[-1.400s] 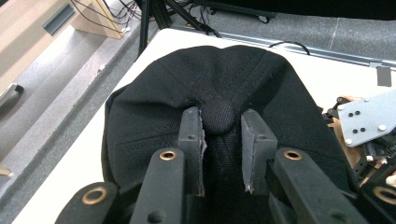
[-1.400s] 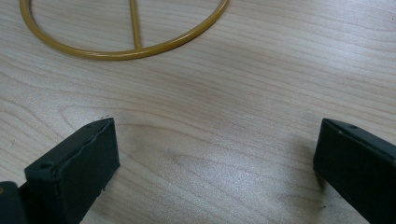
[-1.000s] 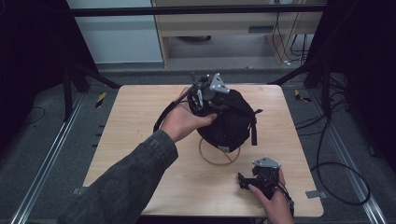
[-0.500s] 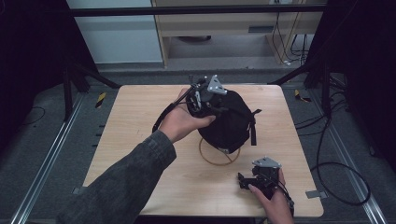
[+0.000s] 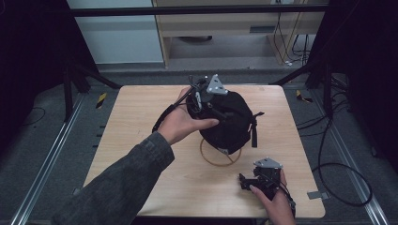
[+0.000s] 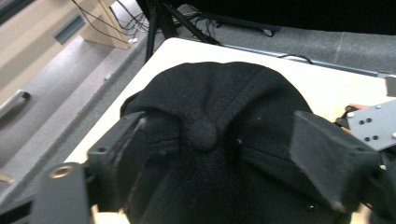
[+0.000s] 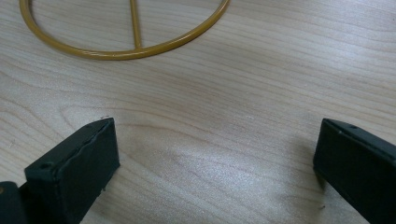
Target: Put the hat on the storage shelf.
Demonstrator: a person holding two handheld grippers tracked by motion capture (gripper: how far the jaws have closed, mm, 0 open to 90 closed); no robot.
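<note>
Black cap (image 5: 227, 119) sat on yellow wire stand (image 5: 220, 157), mid table (image 5: 141, 117), slightly toward far edge. Crown button (image 6: 204, 134) faced up; which way brim pointed and long axis could not be told.

Left gripper (image 6: 219, 154) over crown, jaws wide, straddling button, not clamped. Judged step: seating or about to lift cap. Next move called for closing on crown fabric.

Right gripper (image 7: 215, 163) low at near right, jaws wide, holding nothing.

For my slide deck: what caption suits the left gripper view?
Open tongs straddling the button-topped crown of a black fabric cap above the pale wooden table.
</note>
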